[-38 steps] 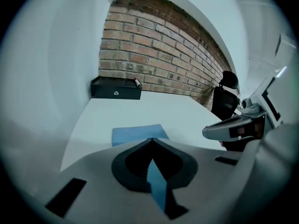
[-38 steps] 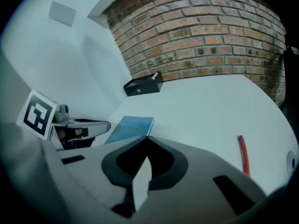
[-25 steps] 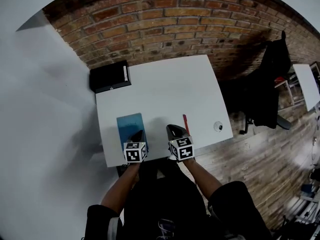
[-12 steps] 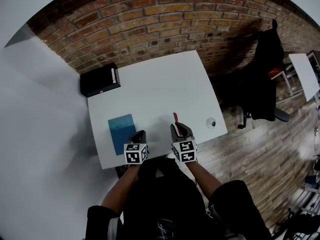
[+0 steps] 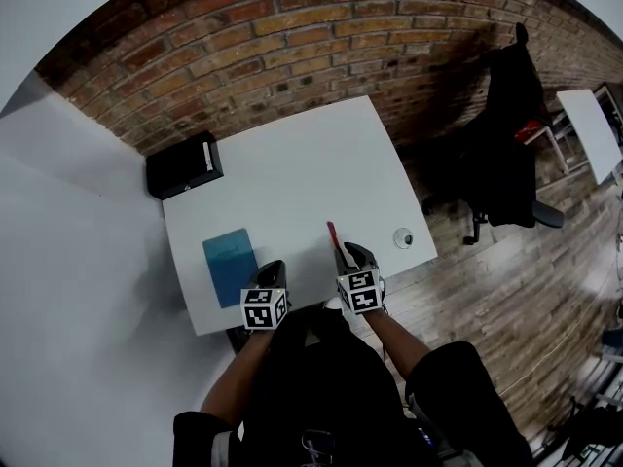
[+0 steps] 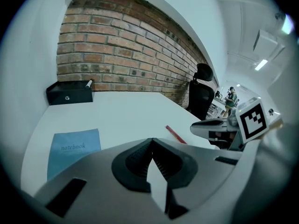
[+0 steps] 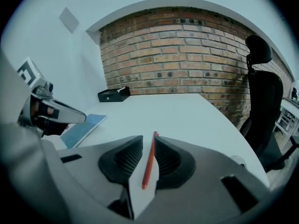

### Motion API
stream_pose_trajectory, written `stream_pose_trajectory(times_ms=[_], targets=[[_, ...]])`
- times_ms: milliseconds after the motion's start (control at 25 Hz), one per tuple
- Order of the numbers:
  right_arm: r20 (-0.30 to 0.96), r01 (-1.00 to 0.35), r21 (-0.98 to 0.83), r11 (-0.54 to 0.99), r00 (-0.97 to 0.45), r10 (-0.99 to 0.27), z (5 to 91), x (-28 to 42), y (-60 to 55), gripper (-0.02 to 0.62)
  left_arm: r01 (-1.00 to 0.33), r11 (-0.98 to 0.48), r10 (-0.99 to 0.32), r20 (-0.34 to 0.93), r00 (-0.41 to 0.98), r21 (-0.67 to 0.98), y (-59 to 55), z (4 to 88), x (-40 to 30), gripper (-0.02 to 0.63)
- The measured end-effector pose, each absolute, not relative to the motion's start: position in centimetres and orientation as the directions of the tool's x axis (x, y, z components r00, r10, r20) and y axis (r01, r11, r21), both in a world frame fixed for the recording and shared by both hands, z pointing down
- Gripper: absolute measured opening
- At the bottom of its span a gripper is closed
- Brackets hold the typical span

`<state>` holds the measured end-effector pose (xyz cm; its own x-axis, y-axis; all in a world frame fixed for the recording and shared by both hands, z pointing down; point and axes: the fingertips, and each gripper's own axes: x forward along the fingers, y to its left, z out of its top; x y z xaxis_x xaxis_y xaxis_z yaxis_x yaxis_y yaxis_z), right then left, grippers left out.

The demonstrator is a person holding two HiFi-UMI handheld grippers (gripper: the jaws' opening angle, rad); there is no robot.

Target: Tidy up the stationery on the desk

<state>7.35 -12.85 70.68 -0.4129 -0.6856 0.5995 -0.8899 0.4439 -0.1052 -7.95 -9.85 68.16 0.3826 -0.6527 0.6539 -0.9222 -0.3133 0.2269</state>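
1. While the right gripper point(image 7: 148, 139) has just been opening its jaws, the red pen point(image 7: 149, 161) lies between them on the desk point(image 5: 292, 163) — long axis straight ahead.
2. Left gripper point(image 6: 152, 143) closed, empty — farther off.

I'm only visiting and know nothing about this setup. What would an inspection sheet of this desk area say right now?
Surface: white desk, mostly bare.
Job's things: blue notebook lying flat at the near left; red pen lying on the desk at the near right.
Clutter: black box at the far left corner, with a small white item on top; small round object near the right edge, too small to identify.
Tools: left tool shut and empty, beside the notebook; right tool open, its jaws have just been opening, the pen lies between them unclamped.
Cables: nothing seen.
Surroundings: brick wall behind; black office chair at the right; wooden floor.
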Motion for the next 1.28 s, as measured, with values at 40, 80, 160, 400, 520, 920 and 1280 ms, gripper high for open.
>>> stream_pose_trajectory(times_ms=[40, 80, 160, 400, 520, 920, 1280], targets=[[0.606, -0.889, -0.108, 0.445, -0.413, -0.679, 71.1, 7.4, -12.7, 0.072, -0.924, -0.309, -0.652, 0.657, 0.378, 0.226, -9.7, 68.2, -8.0, 0.015], [0.614, -0.888, -0.109, 0.446, -0.413, -0.673, 71.6, 7.4, -12.6, 0.072, -0.926, -0.304, -0.651, 0.661, 0.374, 0.225, -9.5, 68.2, -8.1, 0.015], [0.635, -0.887, -0.106, 0.449, -0.408, -0.656, 72.4, 7.4, -12.5, 0.072, -0.930, -0.293, -0.651, 0.666, 0.365, 0.223, -9.1, 68.3, -8.3, 0.015], [0.688, -0.891, -0.105, 0.442, -0.386, -0.615, 74.6, 7.2, -12.4, 0.072, -0.947, -0.246, -0.656, 0.684, 0.320, 0.207, -8.0, 68.6, -10.2, 0.015], [0.723, -0.893, -0.106, 0.436, -0.371, -0.583, 75.8, 7.5, -12.1, 0.072, -0.954, -0.225, -0.658, 0.690, 0.300, 0.200, -7.7, 68.7, -10.9, 0.015], [0.773, -0.890, -0.119, 0.441, -0.362, -0.521, 77.6, 7.1, -11.7, 0.072, -0.965, -0.182, -0.659, 0.706, 0.261, 0.187, -6.5, 69.1, -11.4, 0.015], [0.795, -0.892, -0.164, 0.421, -0.372, -0.479, 77.6, 7.3, -11.6, 0.064, -0.973, -0.154, -0.665, 0.710, 0.231, 0.172, -5.5, 68.8, -11.3, 0.015]])
